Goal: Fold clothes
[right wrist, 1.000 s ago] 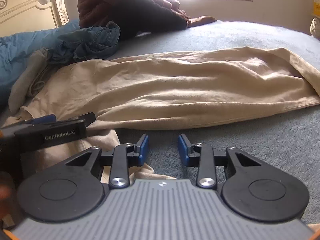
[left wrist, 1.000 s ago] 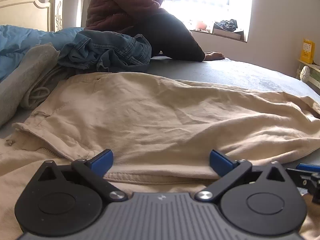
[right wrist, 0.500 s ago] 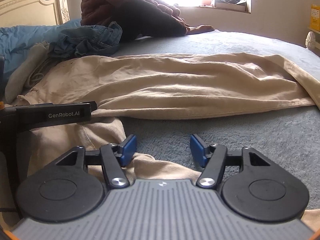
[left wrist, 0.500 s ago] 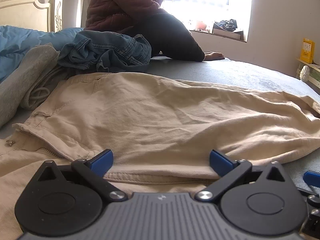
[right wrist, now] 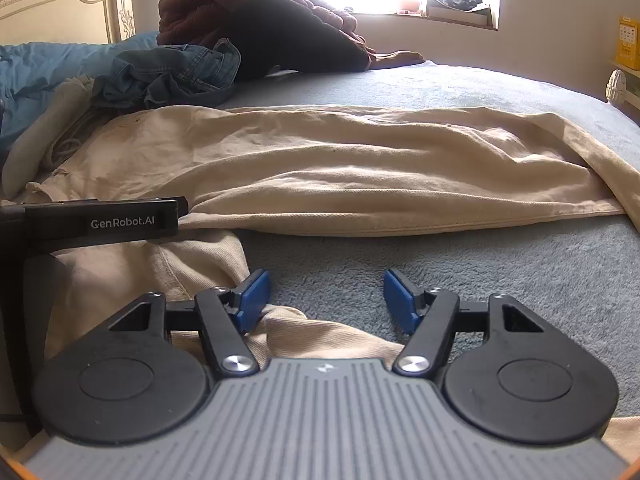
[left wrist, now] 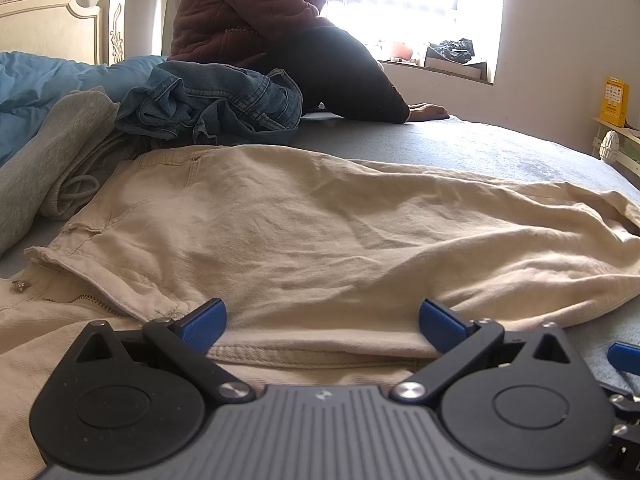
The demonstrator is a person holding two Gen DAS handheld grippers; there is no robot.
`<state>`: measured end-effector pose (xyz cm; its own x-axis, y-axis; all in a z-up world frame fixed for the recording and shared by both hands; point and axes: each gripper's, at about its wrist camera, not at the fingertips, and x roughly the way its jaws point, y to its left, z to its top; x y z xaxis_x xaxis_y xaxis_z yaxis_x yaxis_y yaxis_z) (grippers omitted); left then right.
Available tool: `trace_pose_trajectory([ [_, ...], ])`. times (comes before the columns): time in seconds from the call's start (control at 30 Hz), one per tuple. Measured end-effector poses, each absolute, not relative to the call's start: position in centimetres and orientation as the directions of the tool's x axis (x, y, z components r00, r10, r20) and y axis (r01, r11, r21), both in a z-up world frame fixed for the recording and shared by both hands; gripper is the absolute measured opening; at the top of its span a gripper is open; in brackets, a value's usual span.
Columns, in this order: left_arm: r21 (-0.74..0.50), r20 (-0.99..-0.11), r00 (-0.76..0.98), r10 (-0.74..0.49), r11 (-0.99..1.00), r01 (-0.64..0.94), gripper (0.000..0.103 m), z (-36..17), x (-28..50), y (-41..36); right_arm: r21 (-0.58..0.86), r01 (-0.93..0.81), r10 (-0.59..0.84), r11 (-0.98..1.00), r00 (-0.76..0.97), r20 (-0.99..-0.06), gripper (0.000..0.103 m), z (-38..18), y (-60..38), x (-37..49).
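Observation:
Beige trousers [left wrist: 320, 232] lie spread across the grey bed cover, one leg folded over the other, the waist and zip at the left. My left gripper [left wrist: 322, 316] stands wide open, low over the folded edge near the crotch; cloth lies between its fingers, which do not press it. In the right wrist view the trousers [right wrist: 360, 160] stretch off to the right. My right gripper [right wrist: 326, 294] is opening its jaws above the bed cover, with a bunched edge of beige cloth under its left finger [right wrist: 252, 294] and nothing pinched. The left gripper's black body [right wrist: 120, 222] sits just left of it.
Crumpled blue jeans [left wrist: 212, 104], a grey drawstring garment [left wrist: 52, 152] and a blue duvet [left wrist: 36, 80] lie at the back left. A person [left wrist: 280, 32] sits at the far side of the bed by the window. Bare grey bed cover [right wrist: 480, 272] spreads to the right.
My right gripper's jaws have spread from nearly together to wide apart, and it has shifted slightly over the cloth edge. The left gripper and the trousers have stayed where they were.

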<state>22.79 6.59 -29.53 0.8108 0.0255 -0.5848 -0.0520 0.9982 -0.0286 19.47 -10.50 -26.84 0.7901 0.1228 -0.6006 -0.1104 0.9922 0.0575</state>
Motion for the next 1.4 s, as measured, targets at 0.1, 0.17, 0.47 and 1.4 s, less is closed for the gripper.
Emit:
trace_pose_trajectory([
  [0.1,-0.029,-0.585,0.811,0.025,0.998,-0.052,0.103,-29.53,22.79,6.58,0.059,-0.111,0.124,0.992,0.790,-0.600,0.064,-26.86,-10.54,19.45],
  [0.17,-0.029,-0.585,0.811,0.025,0.998,-0.052,0.103,-29.53,22.80,6.58,0.060,-0.111,0.125,0.992,0.790,-0.600,0.064,-26.87,-10.54,19.43],
  [0.47,-0.029,-0.585,0.811,0.026,0.998,-0.053,0.103,-29.53,22.80,6.58,0.062,-0.112,0.126,0.992,0.790,-0.600,0.064,-26.85,-10.52,19.45],
  [1.4,-0.029,-0.585,0.811,0.027,0.998,-0.054,0.103,-29.50,22.79,6.57,0.072,-0.112,0.133,0.991,0.791,-0.597,0.065,-26.89,-10.61,19.38],
])
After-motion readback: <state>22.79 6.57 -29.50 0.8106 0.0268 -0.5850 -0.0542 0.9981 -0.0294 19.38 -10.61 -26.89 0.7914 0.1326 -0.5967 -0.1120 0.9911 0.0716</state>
